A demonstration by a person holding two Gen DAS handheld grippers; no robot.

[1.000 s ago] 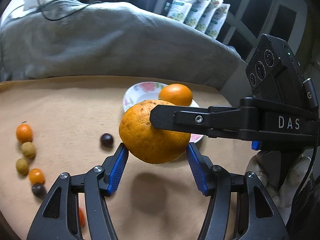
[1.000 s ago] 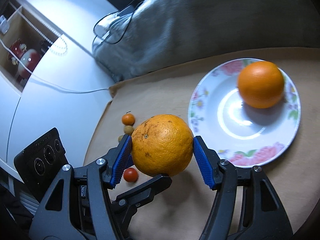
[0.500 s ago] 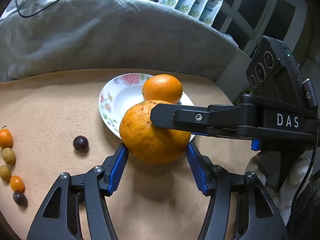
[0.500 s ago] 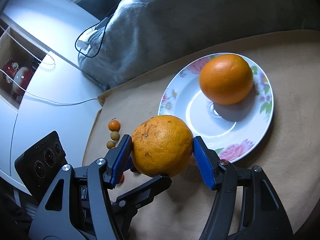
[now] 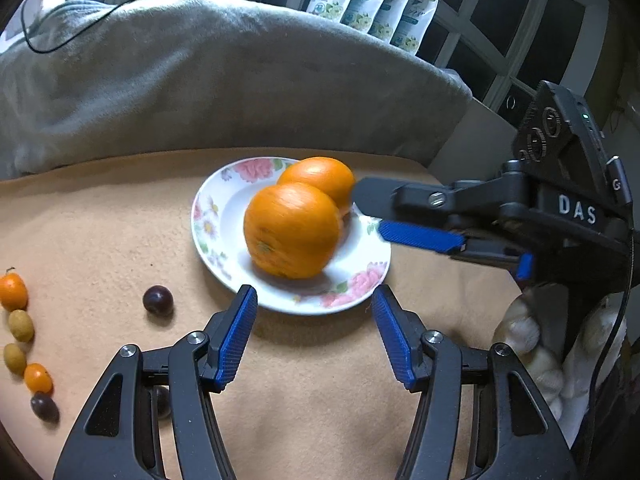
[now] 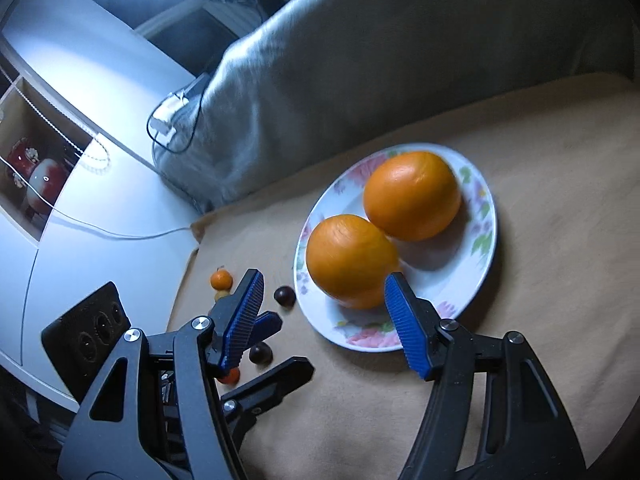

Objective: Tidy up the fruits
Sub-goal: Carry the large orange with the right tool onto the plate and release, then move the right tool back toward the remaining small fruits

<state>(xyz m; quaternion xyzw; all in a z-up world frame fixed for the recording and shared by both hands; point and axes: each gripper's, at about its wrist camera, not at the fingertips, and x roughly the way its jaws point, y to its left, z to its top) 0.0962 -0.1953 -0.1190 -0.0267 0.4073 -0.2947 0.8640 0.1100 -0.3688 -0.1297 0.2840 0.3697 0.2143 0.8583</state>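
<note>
Both my grippers stand released, nothing between the pads. My left gripper hangs just short of the near rim of the flowered plate, its blue pads apart and bare. My right gripper reaches in from the side, one pad over the plate's edge beside the near orange, not pressing on it. That orange lies on the plate, touching the far orange, and looks slightly blurred. The plate rests on the tan cloth over the tabletop. To the left lie a dark plum and a line of small orange, yellowish and dark fruits, all off the plate. A grey blanket is heaped behind.
</note>
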